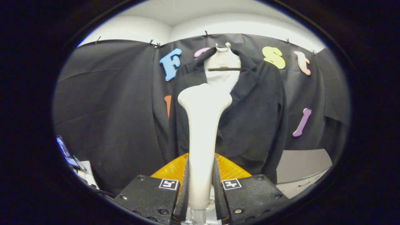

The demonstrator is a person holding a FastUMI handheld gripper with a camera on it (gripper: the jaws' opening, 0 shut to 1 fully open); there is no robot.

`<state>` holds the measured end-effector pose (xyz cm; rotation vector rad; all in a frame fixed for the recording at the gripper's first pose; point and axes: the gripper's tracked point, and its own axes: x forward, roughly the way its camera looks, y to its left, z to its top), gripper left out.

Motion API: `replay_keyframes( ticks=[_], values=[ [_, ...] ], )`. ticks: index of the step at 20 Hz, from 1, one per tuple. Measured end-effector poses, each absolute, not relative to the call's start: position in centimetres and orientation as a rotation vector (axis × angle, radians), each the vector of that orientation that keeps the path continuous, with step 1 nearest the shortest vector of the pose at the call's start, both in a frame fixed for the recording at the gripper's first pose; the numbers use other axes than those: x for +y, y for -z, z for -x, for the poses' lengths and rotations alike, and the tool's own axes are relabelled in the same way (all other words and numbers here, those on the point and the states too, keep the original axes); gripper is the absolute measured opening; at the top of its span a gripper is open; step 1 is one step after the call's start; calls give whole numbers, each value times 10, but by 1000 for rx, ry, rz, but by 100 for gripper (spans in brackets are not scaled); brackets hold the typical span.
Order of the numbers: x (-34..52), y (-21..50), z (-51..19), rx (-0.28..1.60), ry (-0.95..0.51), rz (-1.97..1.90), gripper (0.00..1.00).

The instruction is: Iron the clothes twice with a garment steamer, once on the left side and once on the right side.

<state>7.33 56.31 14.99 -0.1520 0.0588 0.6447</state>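
The gripper [201, 187] clamps the smooth white plastic garment steamer [203, 125] by its handle, head upright before the dark jacket [250, 118] hanging on a pale hanger [222, 59]. A pass seems about to begin; next, the head must reach one side's fabric.

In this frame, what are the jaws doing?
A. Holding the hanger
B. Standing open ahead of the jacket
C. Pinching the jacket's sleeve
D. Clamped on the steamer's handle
D: the gripper is shut on the steamer, both jaws pressing its handle, with the steamer head raised in front of the dark jacket that hangs on a hanger.
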Motion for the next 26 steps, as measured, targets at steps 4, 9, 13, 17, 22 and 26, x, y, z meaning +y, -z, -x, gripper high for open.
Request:
replay_keyframes(
  ticks=[4, 9, 13, 17, 22, 26],
  values=[
    [599, -171, -74, 17, -663, 150, 38],
    [643, -196, -89, -22, -678, 156, 38],
    [669, -203, -108, -34, -671, 170, 38],
    [673, -186, -121, -12, -652, 185, 38],
    [676, -152, -137, 20, -642, 218, 38],
    [673, -131, -134, 42, -640, 237, 38]
  ],
)
